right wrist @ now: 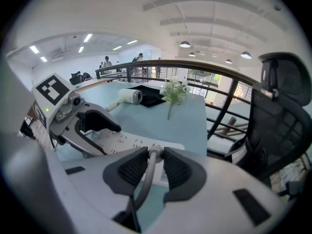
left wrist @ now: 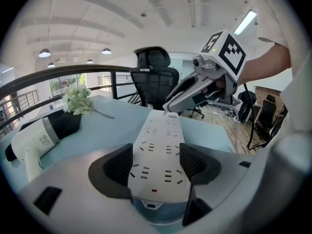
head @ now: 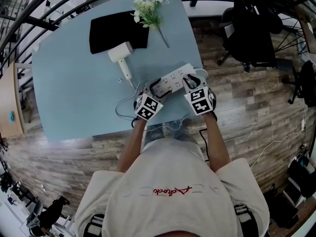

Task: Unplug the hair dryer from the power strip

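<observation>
My left gripper (left wrist: 157,162) is clamped on one end of the strip (left wrist: 161,130), with a pad pressed to each long side. The strip lies flat on the blue table (head: 69,93). At the strip's other end, my right gripper (right wrist: 155,167) has its jaws drawn narrow. They pinch the grey plug (right wrist: 155,153) that sits in the strip there. The plug's cord (right wrist: 145,186) runs back between the pads toward me. The two grippers face each other along the strip.

Beyond the strip, apart from it, the white dryer (head: 122,54) lies on its side with its handle pointing back toward the strip. Its head touches the edge of a black cloth (head: 116,31), farther from the strip. White flowers (head: 148,9) lie farthest from the strip, their blooms overlapping the cloth's corner.
</observation>
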Tool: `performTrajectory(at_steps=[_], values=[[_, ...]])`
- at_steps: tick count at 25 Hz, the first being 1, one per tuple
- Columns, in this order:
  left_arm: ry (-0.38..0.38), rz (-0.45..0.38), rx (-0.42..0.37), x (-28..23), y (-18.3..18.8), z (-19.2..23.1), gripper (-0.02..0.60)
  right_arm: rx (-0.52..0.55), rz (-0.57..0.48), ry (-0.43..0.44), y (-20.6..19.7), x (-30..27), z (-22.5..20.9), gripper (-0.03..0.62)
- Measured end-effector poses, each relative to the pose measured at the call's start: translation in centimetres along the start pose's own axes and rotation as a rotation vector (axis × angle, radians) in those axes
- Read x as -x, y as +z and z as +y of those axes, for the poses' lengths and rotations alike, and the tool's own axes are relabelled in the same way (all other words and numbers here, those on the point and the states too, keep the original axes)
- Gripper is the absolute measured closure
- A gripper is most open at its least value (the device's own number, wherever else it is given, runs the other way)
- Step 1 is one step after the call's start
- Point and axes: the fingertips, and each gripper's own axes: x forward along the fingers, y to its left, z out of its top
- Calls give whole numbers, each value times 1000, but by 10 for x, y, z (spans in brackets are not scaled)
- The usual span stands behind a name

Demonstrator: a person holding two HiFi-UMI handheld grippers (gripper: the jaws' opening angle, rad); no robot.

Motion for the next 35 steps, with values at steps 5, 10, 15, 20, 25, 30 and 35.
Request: performTrajectory(at_steps=[5, 10, 15, 20, 25, 30, 35], values=[[-9, 8, -4, 0, 1, 0, 291, -10, -2, 1, -2, 2, -3, 480], [-3, -25, -1, 6, 10, -2, 291, -25, -24, -4, -3, 7, 0, 480], [-10, -26, -2, 8, 13, -10, 293, -46, -74, -8, 2, 19, -4, 480], [17, -61, 16, 16, 25, -12, 293, -66, -153, -17, 10, 36, -8, 480], [37, -88, 48, 29, 33, -20, 338, -69, -200, -21, 13, 52, -6, 480], [59, -156, 53, 48, 49, -32, 465, -73, -256, -18, 18, 73, -2, 480], [107, -216, 71, 73, 65, -43, 532, -85, -326, -12, 23, 99, 7, 480]])
